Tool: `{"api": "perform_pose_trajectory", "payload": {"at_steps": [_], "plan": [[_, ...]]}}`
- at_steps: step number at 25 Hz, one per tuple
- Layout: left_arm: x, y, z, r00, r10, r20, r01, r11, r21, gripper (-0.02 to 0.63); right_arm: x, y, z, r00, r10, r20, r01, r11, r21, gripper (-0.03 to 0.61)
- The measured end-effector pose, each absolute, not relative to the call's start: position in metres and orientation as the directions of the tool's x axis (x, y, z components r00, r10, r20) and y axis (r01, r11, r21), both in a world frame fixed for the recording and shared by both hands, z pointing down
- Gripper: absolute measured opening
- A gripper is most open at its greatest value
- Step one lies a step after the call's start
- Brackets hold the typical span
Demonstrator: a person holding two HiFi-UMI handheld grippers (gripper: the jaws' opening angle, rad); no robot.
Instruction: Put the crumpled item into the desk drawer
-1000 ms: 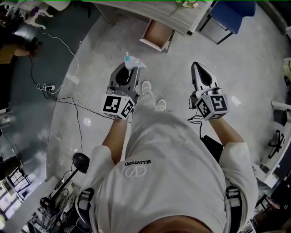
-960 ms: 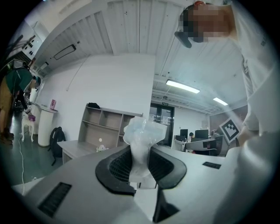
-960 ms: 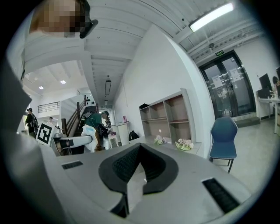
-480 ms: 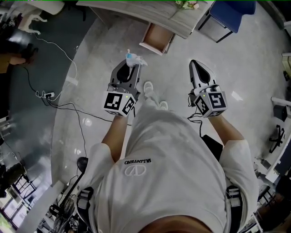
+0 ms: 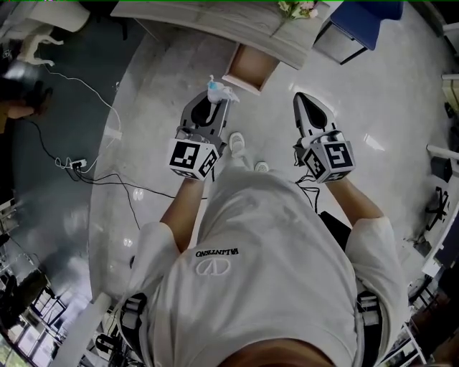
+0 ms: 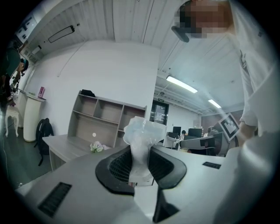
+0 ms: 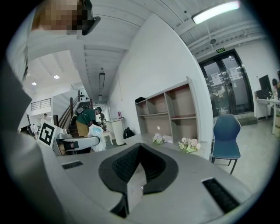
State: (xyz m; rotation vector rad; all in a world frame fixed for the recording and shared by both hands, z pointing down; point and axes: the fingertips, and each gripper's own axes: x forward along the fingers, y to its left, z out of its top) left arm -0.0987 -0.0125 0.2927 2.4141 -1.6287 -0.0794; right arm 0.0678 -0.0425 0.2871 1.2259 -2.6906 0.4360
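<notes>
The crumpled item (image 5: 219, 89) is a wad of thin white plastic with a blue spot. My left gripper (image 5: 214, 100) is shut on it and carries it above the floor, just short of the open desk drawer (image 5: 252, 67). In the left gripper view the wad (image 6: 142, 138) stands upright between the dark pads (image 6: 120, 168), its top spilling out over them. My right gripper (image 5: 302, 99) hangs beside it, to the right of the drawer, shut with nothing in it. Its pads (image 7: 127, 164) meet at the tip in the right gripper view, which also shows the wad (image 7: 95, 131) at the left.
The light wooden desk (image 5: 208, 18) runs along the top, with flowers (image 5: 297, 7) on it. A blue chair (image 5: 367, 18) stands to its right. Cables and a power strip (image 5: 77, 148) lie on the floor at left. An open shelf unit (image 6: 105, 118) stands behind the desk.
The person has stepped toward the desk. Both grippers have moved forward, and the drawer now lies closer to the held wad. Neither grip has changed.
</notes>
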Motion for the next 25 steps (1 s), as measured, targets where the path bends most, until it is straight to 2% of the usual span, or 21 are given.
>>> {"api": "perform_pose_trajectory", "payload": {"at_steps": [14,20,25], "plan": [[-0.119,-0.073,0.316,0.450,-0.887,0.103,-0.875,-0.415,0.250,0.080,0.023,-0.089,0.307,-0.641,-0.712,0.286,-0.767,0.608,-0.205,-0.002],[-0.102,-0.104,0.344,0.469,-0.871,0.150,-0.866,-0.420,0.270,0.080,0.024,-0.119,0.336,-0.638,-0.697,0.328,-0.769,0.600,-0.222,-0.002],[-0.088,-0.138,0.395,0.466,-0.852,0.239,-0.874,-0.403,0.270,0.080,0.007,-0.146,0.383,-0.660,-0.644,0.387,-0.748,0.614,-0.253,-0.002]]}}
